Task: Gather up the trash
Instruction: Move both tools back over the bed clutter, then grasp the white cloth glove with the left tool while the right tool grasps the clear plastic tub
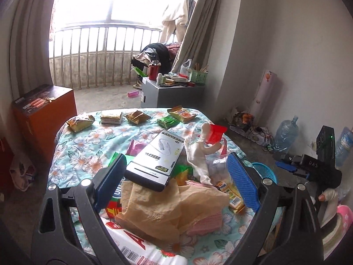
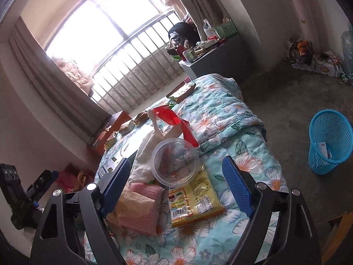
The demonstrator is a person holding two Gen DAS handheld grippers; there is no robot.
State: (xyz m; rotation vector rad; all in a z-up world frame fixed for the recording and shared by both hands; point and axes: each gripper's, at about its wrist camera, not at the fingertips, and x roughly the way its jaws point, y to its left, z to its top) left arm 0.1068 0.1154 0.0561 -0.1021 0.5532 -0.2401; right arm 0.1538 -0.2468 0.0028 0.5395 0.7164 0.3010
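- Floral turquoise quilt [image 2: 222, 114] covers the work surface; a barred window fills the upper left of both views.
- Blue plastic mesh wastebasket [image 2: 329, 141] stands upright on the concrete floor at the right edge of the right wrist view, well apart from the quilt.
- Yellow printed snack wrapper [image 2: 194, 198] lies flat at lower centre, long axis running from bottom left to upper right, barcode end nearest the camera.
- Clear round plastic lid [image 2: 175, 162] overlaps the wrapper's far end.
- White-and-black rectangular carton [image 1: 157, 158] lies at centre of the left wrist view, long axis diagonal, lower left to upper right.
- Crumpled tan paper [image 1: 154, 207] lies below the carton.
- Left gripper [image 1: 176, 181]: jaws wide apart, nothing clamped.
- Right gripper [image 2: 176, 187]: jaws wide apart, straddling wrapper and lid without contact.
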